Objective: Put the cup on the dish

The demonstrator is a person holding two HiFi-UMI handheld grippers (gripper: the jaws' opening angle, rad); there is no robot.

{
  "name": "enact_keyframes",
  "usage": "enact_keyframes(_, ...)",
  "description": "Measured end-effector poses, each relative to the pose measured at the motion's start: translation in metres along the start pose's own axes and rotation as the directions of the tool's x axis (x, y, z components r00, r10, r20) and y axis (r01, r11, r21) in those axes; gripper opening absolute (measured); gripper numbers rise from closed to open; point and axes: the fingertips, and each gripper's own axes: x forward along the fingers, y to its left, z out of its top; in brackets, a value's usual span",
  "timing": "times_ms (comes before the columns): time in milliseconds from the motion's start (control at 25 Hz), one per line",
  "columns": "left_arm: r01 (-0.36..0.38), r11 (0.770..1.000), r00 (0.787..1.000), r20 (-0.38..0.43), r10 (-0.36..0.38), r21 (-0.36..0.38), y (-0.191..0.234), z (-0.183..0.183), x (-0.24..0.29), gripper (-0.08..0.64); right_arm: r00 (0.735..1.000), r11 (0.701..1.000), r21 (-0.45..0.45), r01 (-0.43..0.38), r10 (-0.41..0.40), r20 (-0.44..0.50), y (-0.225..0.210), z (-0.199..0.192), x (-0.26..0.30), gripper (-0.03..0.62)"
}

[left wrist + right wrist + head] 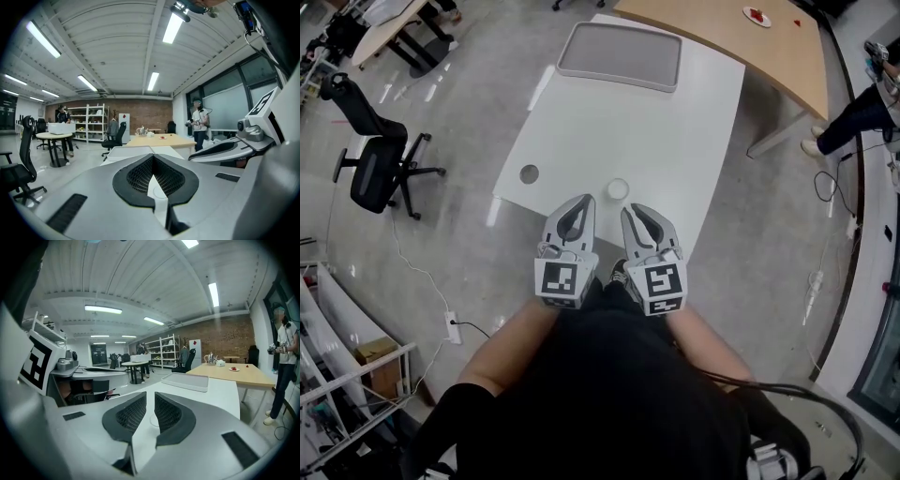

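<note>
Nearest, the left grey hand-held gripper (586,200) and the right grey hand-held gripper (637,210) are held side by side over the near edge of the white rectangular table (609,131); both pairs of jaws are seen closed, tips together, with nothing gripped between them; just beyond the tips, and apart from them, the small white round cup (618,189) is set upright on the tabletop; farther off, a grey rectangular tray (619,56) lies at the table's far end.

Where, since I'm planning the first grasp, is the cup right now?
Head view: the white cup stands by the near edge of the white table, just beyond the tips of the left gripper and right gripper, between them.
</note>
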Motion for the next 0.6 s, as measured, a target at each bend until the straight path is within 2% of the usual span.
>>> enact_keyframes(440,0.036,0.999,0.996,-0.077,-0.035,0.013,0.020,-0.038,0.056,0.000,0.995,0.999,0.032,-0.002,0.006,-0.102,-0.024,-0.038,0.044,0.021)
enact_keyframes(480,0.042,0.999,0.996,-0.084,-0.041,0.009,0.023,-0.042,0.061,0.000,0.992,0.999,0.035,-0.014,0.019,-0.121,-0.024,-0.043,0.051,0.050)
enact_keyframes(560,0.048,0.999,0.994,-0.100,-0.049,-0.004,0.030,-0.052,0.071,0.000,0.985,0.998,0.044,-0.041,0.047,-0.164,-0.020,-0.053,0.064,0.154)
enact_keyframes(600,0.051,0.999,0.993,-0.110,-0.052,-0.009,0.034,-0.058,0.075,0.000,0.982,0.998,0.048,-0.047,0.055,-0.180,-0.018,-0.058,0.070,0.174)
